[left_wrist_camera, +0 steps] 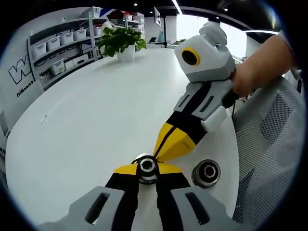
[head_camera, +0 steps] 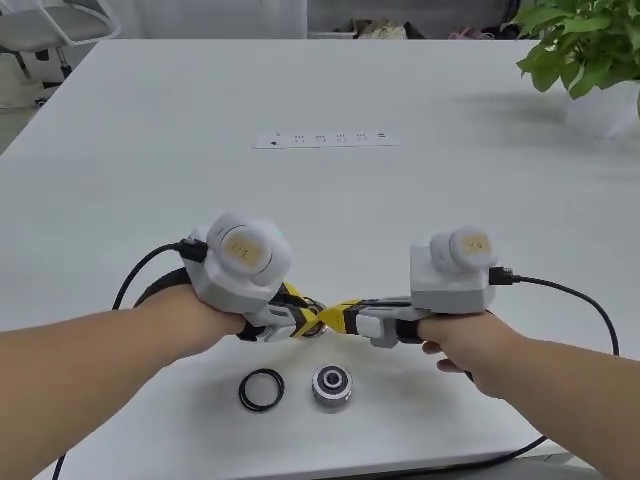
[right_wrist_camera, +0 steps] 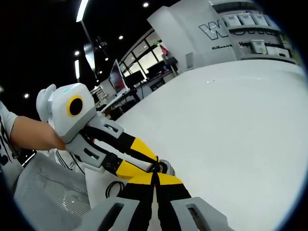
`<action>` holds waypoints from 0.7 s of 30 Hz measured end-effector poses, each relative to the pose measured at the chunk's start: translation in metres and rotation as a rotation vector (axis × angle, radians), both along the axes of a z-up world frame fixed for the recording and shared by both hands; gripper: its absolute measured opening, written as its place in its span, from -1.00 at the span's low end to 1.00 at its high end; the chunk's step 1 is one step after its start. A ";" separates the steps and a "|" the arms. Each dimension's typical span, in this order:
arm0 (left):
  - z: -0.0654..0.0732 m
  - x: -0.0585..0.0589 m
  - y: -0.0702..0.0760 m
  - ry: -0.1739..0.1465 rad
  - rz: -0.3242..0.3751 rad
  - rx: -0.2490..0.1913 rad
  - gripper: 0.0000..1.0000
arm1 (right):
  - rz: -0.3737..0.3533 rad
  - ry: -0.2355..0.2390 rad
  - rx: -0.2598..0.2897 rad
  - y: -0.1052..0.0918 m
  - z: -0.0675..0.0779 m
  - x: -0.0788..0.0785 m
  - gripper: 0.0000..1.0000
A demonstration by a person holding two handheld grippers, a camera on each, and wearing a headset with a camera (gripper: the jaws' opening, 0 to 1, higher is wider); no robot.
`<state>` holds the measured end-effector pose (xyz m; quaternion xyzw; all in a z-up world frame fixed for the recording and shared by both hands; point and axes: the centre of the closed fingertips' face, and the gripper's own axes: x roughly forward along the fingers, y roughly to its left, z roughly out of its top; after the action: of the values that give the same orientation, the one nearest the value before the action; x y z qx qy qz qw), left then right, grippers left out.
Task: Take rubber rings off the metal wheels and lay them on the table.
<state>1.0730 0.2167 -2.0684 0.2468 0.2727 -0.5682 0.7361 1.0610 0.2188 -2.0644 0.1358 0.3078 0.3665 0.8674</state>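
At the near edge of the bench (head_camera: pixel 150 150), a loose rubber ring (head_camera: pixel 262 389) is lying flat just beside a second metal wheel (head_camera: pixel 331 384), not touching it; that wheel is looking already stripped. Just beyond them the two tongs are meeting tip to tip. The left tongs (left_wrist_camera: pixel 147 169) are clamping a held wheel (right_wrist_camera: pixel 167 167) between their yellow tips, off the bench, with a dark band showing round its rim. The right tongs (right_wrist_camera: pixel 155 175) are drawn together, their tips pressing at that wheel's rim; whether any rubber is caught between them cannot be told. Risks, as judged: the right tips are biting on a thin edge, so they are liable to slip off the rubber and come away empty. A hard pull is liable to twist the round wheel out of the left grip and drop it onto the pieces below, sending them rolling toward the near edge. A ring freed suddenly may also spring away. The cables (head_camera: pixel 505 275) trailing from both handles are lying clear of the work. Farther out, a paper strip (head_camera: pixel 325 139) and a potted plant (head_camera: pixel 580 45) are sitting well apart from the work and obstructing nothing.
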 end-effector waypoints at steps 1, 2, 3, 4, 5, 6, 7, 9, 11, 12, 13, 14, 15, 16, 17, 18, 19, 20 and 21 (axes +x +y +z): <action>0.000 0.000 0.000 0.000 0.002 0.001 -0.83 | 0.003 -0.002 -0.001 0.000 0.001 0.000 -1.00; 0.000 0.000 0.000 -0.001 0.003 0.003 -0.82 | 0.004 -0.003 -0.001 0.000 0.001 0.000 -1.00; 0.000 0.000 0.001 -0.002 0.004 0.006 -0.81 | 0.006 -0.003 -0.001 0.001 0.001 -0.001 -1.00; 0.001 0.000 0.001 -0.001 0.003 0.009 -0.80 | 0.008 -0.005 0.000 0.001 0.001 0.000 -1.00; 0.001 -0.001 0.001 0.000 -0.002 0.009 -0.78 | 0.009 -0.005 0.002 0.001 0.001 -0.001 -1.00; 0.002 -0.003 0.001 0.004 -0.009 0.008 -0.72 | 0.010 -0.007 0.003 0.001 0.002 0.000 -1.00; 0.003 -0.004 0.001 0.005 -0.013 0.004 -0.71 | 0.009 -0.007 0.006 0.001 0.002 0.000 -1.00; 0.007 -0.005 0.002 -0.001 -0.012 -0.004 -0.70 | 0.009 -0.010 0.011 0.002 0.004 0.000 -1.00; 0.012 -0.005 0.002 0.004 -0.005 -0.024 -0.68 | 0.007 -0.011 0.017 0.002 0.005 0.000 -1.00; 0.013 -0.005 0.003 0.007 -0.004 -0.029 -0.67 | 0.005 -0.015 0.020 0.002 0.007 0.001 -1.00; 0.016 -0.007 0.004 0.010 -0.006 -0.038 -0.66 | 0.006 -0.015 0.022 0.002 0.007 0.001 -1.00; 0.017 -0.008 0.004 0.010 -0.007 -0.041 -0.64 | 0.007 -0.016 0.025 0.002 0.008 0.001 -1.00; 0.019 -0.009 0.006 0.008 -0.011 -0.045 -0.64 | 0.007 -0.018 0.027 0.002 0.009 0.001 -1.00; 0.020 -0.010 0.007 0.006 -0.013 -0.046 -0.63 | 0.006 -0.019 0.031 0.002 0.010 0.001 -1.00; 0.021 -0.011 0.009 0.003 -0.015 -0.047 -0.60 | 0.006 -0.020 0.033 0.002 0.011 0.001 -1.00; 0.023 -0.012 0.011 0.000 -0.014 -0.051 -0.58 | 0.007 -0.024 0.035 0.003 0.013 0.001 -1.00; 0.025 -0.011 0.012 0.001 -0.011 -0.056 -0.56 | 0.008 -0.026 0.037 0.003 0.015 0.001 -1.00; 0.027 -0.011 0.013 0.002 -0.008 -0.063 -0.54 | 0.009 -0.029 0.042 0.003 0.017 0.002 -1.00; 0.029 -0.012 0.013 0.000 -0.006 -0.072 -0.51 | 0.009 -0.032 0.045 0.003 0.019 0.002 -1.00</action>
<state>1.0615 0.2302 -2.0391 0.2212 0.2515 -0.5799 0.7427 1.0631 0.2217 -2.0456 0.1482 0.2861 0.3794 0.8673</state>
